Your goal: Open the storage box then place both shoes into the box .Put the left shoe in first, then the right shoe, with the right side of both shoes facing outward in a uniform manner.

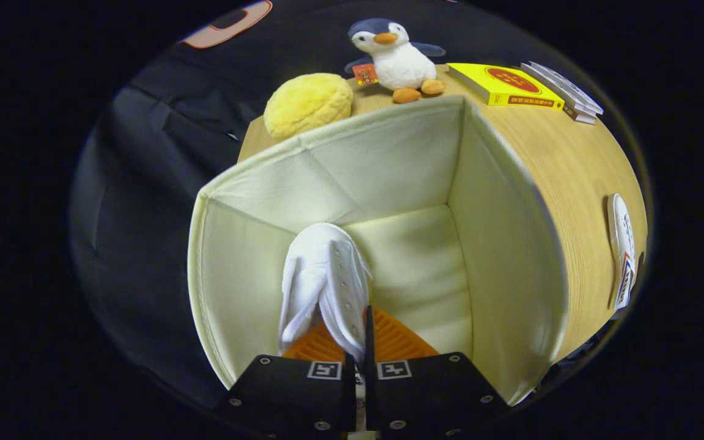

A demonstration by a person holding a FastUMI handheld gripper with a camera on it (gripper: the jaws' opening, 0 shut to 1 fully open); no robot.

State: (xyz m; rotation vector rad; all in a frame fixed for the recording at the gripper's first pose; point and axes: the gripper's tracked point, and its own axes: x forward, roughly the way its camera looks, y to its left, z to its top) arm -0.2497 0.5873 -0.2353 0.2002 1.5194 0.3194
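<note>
White lace-up shoe, eyelets visible, hangs toe-forward inside the open cream fabric storage box, above its floor. The gripper is clamped on the shoe's upper, fingers nearly together. A second shoe lies on the wooden table beside the box.

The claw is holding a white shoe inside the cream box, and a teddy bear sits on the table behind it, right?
Not quite. The claw does hold the white shoe inside the cream box, but the gripper view shows a toy penguin on the table behind it, not a teddy bear.
</note>
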